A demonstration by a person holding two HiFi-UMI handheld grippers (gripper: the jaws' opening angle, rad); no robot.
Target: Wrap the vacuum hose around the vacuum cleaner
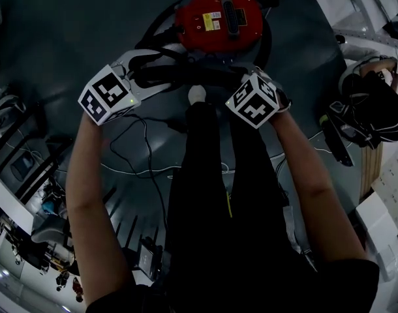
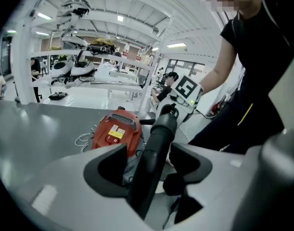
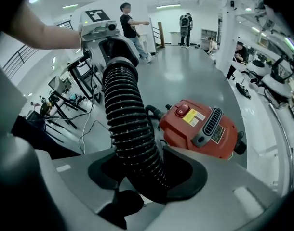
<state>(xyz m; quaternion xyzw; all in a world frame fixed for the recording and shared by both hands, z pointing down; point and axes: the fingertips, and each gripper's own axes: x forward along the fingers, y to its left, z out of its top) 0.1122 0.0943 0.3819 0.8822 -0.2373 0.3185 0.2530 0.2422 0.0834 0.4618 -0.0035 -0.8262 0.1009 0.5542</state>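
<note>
The red vacuum cleaner (image 1: 218,18) stands on the grey floor ahead of me. Its black hose (image 1: 192,77) runs level between my two grippers, just in front of the cleaner. My left gripper (image 1: 145,69) stands open around the hose's smooth rigid end (image 2: 156,138), with slim gaps at both pads. The vacuum cleaner (image 2: 115,131) shows behind that end. My right gripper (image 1: 264,82) is shut on the ribbed part of the hose (image 3: 125,119), which fills the space between its pads. From there the ribbed hose rises toward the left gripper, and the vacuum cleaner (image 3: 200,124) sits to its right.
Thin cables (image 1: 143,142) trail over the floor near my legs. A stand with headsets (image 1: 375,103) is at the right, and racks of gear (image 1: 29,168) are at the left. People (image 3: 130,23) stand far back in the hall.
</note>
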